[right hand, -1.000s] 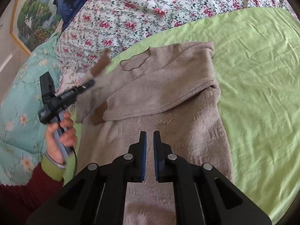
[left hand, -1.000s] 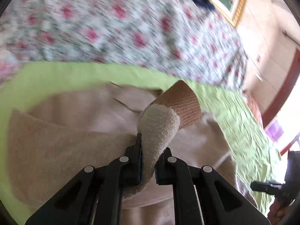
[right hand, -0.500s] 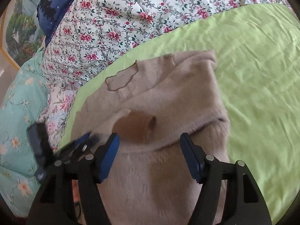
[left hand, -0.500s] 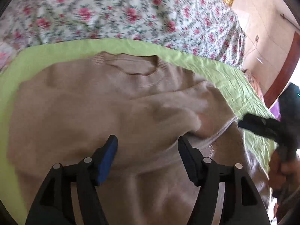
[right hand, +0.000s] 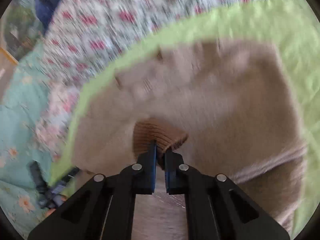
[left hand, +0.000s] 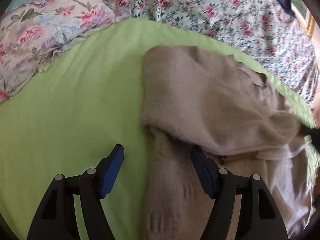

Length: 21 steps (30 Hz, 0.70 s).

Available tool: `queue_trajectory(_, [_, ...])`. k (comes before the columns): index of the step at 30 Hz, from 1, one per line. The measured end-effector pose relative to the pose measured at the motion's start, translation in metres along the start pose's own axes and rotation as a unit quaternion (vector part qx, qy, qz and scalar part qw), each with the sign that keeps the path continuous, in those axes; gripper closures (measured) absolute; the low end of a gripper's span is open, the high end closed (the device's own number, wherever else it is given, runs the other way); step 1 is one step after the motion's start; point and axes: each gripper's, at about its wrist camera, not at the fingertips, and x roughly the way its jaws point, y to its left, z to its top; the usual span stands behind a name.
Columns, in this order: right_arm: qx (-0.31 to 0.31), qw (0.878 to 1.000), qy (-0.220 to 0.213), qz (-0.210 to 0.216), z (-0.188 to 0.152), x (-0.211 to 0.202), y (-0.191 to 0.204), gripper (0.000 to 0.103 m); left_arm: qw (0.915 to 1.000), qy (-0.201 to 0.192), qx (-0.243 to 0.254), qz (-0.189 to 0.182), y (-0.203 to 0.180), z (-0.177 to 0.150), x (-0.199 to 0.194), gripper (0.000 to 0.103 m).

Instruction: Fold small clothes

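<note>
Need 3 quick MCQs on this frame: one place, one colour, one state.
1. Where does the beige knitted sweater lie?
A. on the lime-green sheet
B. on a wooden floor
C. in a basket

2. What colour is the ribbed cuff?
A. navy
B. brown
C. white

3. How is the right tool?
A. wide open, nothing in it
B. out of view
C. shut on the cuff

Answers:
1 A, green sheet borders the sweater.
2 B, it is darker brown than the body.
3 C, the pads pinch the cuff's edge.

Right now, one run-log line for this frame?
step: sleeve fold | left gripper: open, empty, over sweater edge | right gripper: shut on brown cuff | surface: green sheet
</note>
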Motion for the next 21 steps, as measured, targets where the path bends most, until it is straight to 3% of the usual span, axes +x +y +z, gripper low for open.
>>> queue_trajectory(3, [-0.001,0.997,-0.072,0.030,0.018,-0.051,0.009,0.095,0.9999,-0.002,0.010,0.009,-0.006,0.006,0.008,0.033])
queue_trajectory(5, [0.001,0.995,-0.101,0.012,0.027,-0.075,0.004,0.095,0.9996,-0.004,0.020,0.020,-0.016,0.011,0.014,0.034])
queue_trajectory(7, [-0.004,0.996,-0.091,-0.021,0.029,-0.075,-0.006,0.095,0.9993,-0.008,0.019,0.031,-0.019,0.018,0.019,0.037])
queue_trajectory(9, [0.007,0.997,-0.069,-0.040,0.027,-0.064,-0.019,0.095,0.9988,-0.009,0.001,0.047,-0.018,0.025,0.023,0.048])
queue_trajectory(12, [0.017,0.997,-0.047,-0.055,0.018,-0.050,-0.032,0.095,0.9986,-0.018,-0.023,0.044,-0.009,0.021,0.019,0.049])
queue_trajectory(18, [-0.004,0.999,-0.049,-0.019,0.010,-0.036,-0.028,0.095,0.9955,-0.029,-0.090,-0.007,0.019,0.015,0.015,0.050])
queue_trajectory(21, [-0.002,0.994,0.002,-0.111,0.005,-0.014,-0.043,0.095,0.9960,-0.030,-0.085,-0.002,0.017,0.015,0.016,0.050])
